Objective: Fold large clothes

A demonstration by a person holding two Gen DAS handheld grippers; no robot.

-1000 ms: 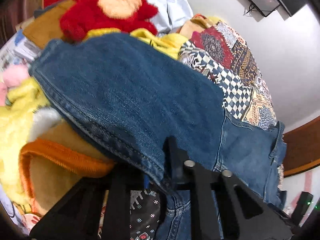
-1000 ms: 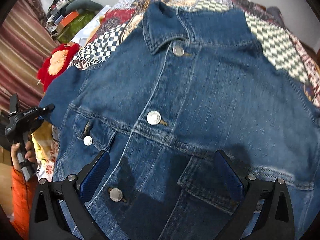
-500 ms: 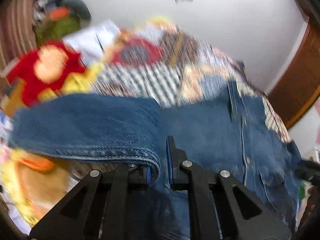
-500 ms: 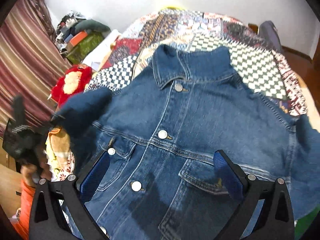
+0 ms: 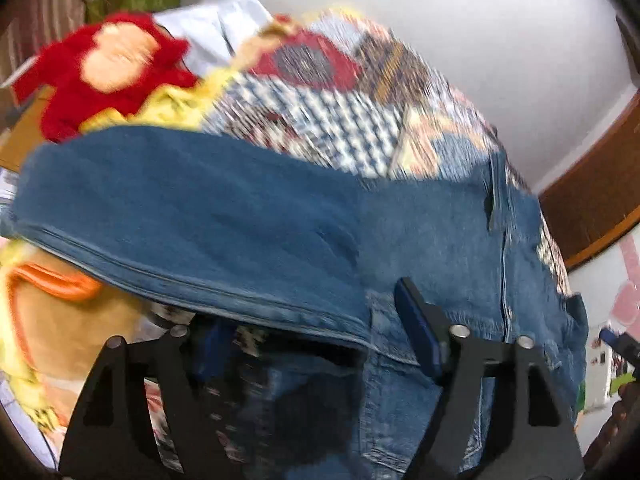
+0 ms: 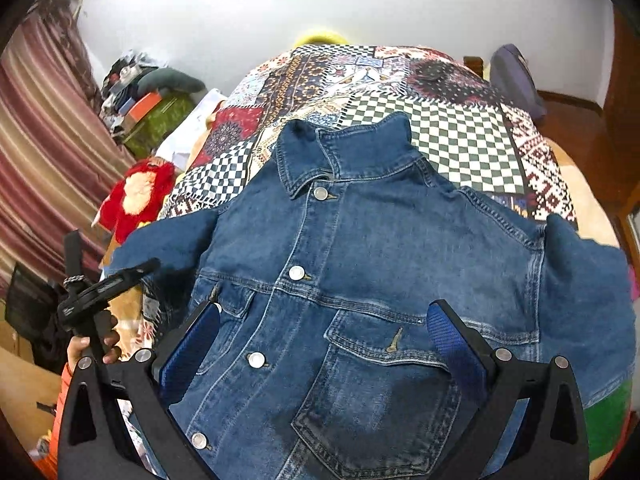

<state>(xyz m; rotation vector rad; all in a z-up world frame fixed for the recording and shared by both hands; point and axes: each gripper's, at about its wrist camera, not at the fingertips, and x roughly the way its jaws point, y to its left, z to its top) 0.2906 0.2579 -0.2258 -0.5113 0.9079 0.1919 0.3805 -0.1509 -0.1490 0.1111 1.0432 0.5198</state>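
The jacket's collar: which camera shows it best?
The right wrist view: the collar lies sharp and whole above the top button. The left wrist view, blurred, shows mostly a sleeve; no clear collar.

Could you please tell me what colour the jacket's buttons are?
Silver, metallic: the buttons on the denim jacket show best in the right wrist view.
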